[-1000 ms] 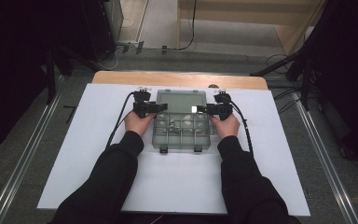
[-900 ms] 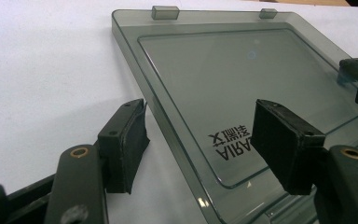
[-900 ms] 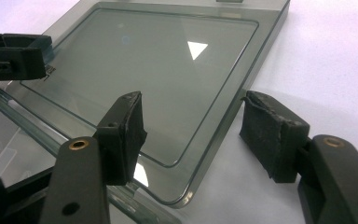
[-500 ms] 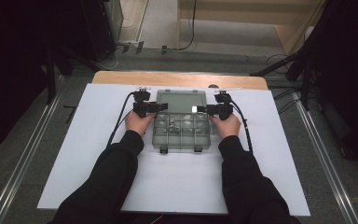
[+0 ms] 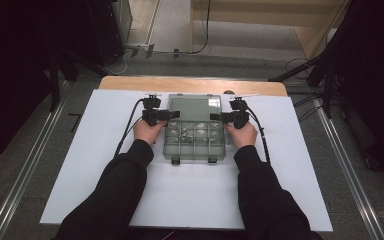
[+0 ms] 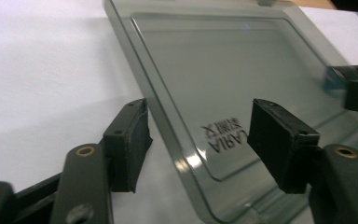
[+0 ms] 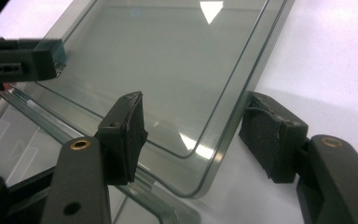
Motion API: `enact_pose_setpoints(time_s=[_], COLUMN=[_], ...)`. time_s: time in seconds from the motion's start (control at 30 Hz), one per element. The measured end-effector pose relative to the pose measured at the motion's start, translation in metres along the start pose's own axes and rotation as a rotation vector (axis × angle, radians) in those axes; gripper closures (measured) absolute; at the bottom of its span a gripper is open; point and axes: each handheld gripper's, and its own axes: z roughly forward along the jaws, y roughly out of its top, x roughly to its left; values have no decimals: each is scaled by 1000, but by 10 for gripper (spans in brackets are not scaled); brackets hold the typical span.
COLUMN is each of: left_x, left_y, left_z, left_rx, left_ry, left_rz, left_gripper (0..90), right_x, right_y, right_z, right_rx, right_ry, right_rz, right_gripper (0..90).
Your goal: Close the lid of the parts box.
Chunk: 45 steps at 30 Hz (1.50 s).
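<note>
box point(image 5: 195, 142): clear smoky-grey plastic organiser w/ small compartments, sits mid-table on the white sheet point(image 5: 80, 165); a few small pale bits lie in the middle row, too small to tell what; two dark latches on the near edge
lid point(image 5: 195, 108): see-thru, hinged at the far side, swung open and tilted; rim rounded at the corners
left gripper point(image 5: 166, 115): at the lid's left edge; pads wide apart, lid edge between them, not pinched; jaws have just been closing a little
right gripper point(image 5: 221, 117): at the lid's right edge; pads wide, lid edge in the gap, not squeezed
left gripper view: shows raised lettering on the lid point(image 6: 228, 84), reads mirrored from this side; far jaw of the other gripper at the right
right gripper view: shows the box rim point(image 7: 140, 186) under the lid point(image 7: 158, 70); other gripper's jaw at top left
high view: shows both hands, dark sleeves, cables trailing back
</note>
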Motion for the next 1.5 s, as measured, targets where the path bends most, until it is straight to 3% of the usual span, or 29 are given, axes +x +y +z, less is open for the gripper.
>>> enact_pose_setpoints(time_s=[0.2,0.37,0.57,0.8,0.97,1.1,1.27,1.5], left_x=[0,1,-2,-2,-4,-3,-4,-5], left_y=[0,3,5,7,8,8,9,10], left_z=[-1,-5,-11,-17,-22,-25,-27,-27], left_rx=[-7,-27,-56,-79,-94,-94,-98,-102], left_ry=[-3,-2,20,12,16,4,-19,-21], left_rz=[15,28,79,96,133,131,96,96], left_gripper=[388,451,516,585,619,636,626,618], right_x=[-1,0,2,4,4,3,5,3], right_y=[0,2,4,5,6,6,7,14], right_z=[2,-2,-7,-14,-19,-23,-25,-23], right_rx=[-21,-31,-45,-62,-77,-90,-98,-77], right_ry=[7,-4,-12,-21,-16,-2,10,26], right_rz=[-3,-28,-56,-78,-98,-106,-113,-129], right_gripper=[410,452,507,567,617,645,604,559])
